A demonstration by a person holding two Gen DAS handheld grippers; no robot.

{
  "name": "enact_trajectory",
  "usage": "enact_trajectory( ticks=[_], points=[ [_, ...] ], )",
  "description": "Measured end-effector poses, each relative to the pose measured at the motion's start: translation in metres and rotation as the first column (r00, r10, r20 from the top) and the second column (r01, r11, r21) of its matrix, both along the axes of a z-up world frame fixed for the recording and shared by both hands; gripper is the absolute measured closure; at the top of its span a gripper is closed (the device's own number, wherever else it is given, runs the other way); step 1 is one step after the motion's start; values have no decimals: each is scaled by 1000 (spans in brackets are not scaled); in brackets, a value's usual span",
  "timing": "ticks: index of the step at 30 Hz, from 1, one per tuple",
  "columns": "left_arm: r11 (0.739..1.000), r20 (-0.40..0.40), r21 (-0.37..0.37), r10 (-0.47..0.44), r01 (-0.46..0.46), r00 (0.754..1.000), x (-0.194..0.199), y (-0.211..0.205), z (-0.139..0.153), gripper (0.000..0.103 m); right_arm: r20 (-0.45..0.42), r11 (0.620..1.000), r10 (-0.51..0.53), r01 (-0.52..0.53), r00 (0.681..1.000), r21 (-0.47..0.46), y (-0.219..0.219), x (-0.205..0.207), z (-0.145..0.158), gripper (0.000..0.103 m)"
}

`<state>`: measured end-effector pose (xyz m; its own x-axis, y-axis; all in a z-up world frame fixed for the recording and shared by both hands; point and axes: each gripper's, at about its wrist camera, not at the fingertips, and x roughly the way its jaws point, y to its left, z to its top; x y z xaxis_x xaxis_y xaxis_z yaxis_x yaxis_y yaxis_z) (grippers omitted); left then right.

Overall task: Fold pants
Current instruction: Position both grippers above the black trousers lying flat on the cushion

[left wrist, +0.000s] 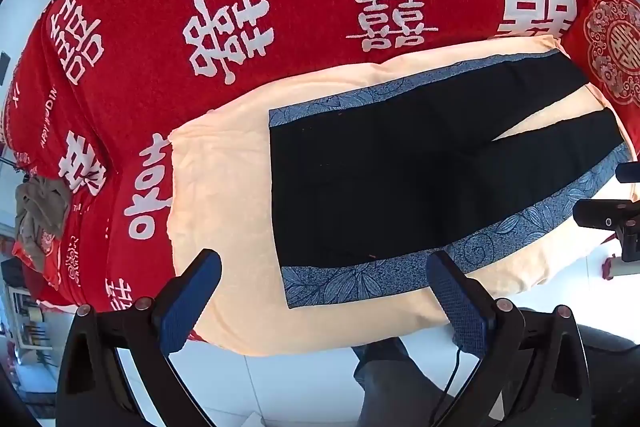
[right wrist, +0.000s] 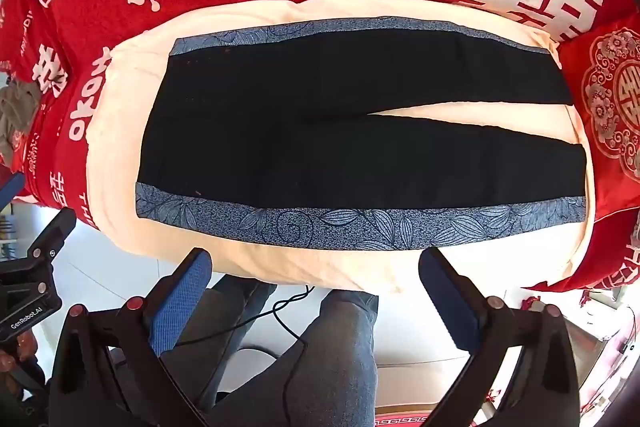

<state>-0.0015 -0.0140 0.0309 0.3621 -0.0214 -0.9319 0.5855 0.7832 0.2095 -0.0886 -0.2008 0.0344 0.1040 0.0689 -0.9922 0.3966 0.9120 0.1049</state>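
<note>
Black pants (left wrist: pixel 400 163) with blue floral side stripes lie flat and spread out on a cream blanket (left wrist: pixel 224 195), waist to the left, legs apart to the right. They also show in the right wrist view (right wrist: pixel 340 131) on the same blanket (right wrist: pixel 120 115). My left gripper (left wrist: pixel 324 291) is open and empty, above the blanket's near edge by the waist corner. My right gripper (right wrist: pixel 316 287) is open and empty, just off the blanket's near edge, in front of the near stripe (right wrist: pixel 360 223). The right gripper also shows in the left wrist view (left wrist: pixel 612 215).
A red bedspread (left wrist: pixel 280 7) with white characters covers the bed. A red patterned cushion (right wrist: pixel 612 99) lies past the leg ends. A grey cloth heap (left wrist: pixel 40 211) sits at the left. The person's jeans-clad legs (right wrist: pixel 332 347) and a cable (right wrist: pixel 288 311) are below, over white floor.
</note>
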Motion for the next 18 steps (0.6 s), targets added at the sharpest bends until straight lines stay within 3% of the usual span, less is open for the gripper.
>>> enact_trajectory(
  ticks=[8, 18],
  points=[
    [999, -3, -33, 15, -15, 1000, -2, 6, 3, 0, 16, 999, 13, -12, 1000, -35, 3, -2, 8, 0],
    [1000, -5, -20, 18, -18, 1000, -1, 6, 0, 0, 39, 997, 0, 3, 999, -72, 0, -5, 12, 0]
  ],
)
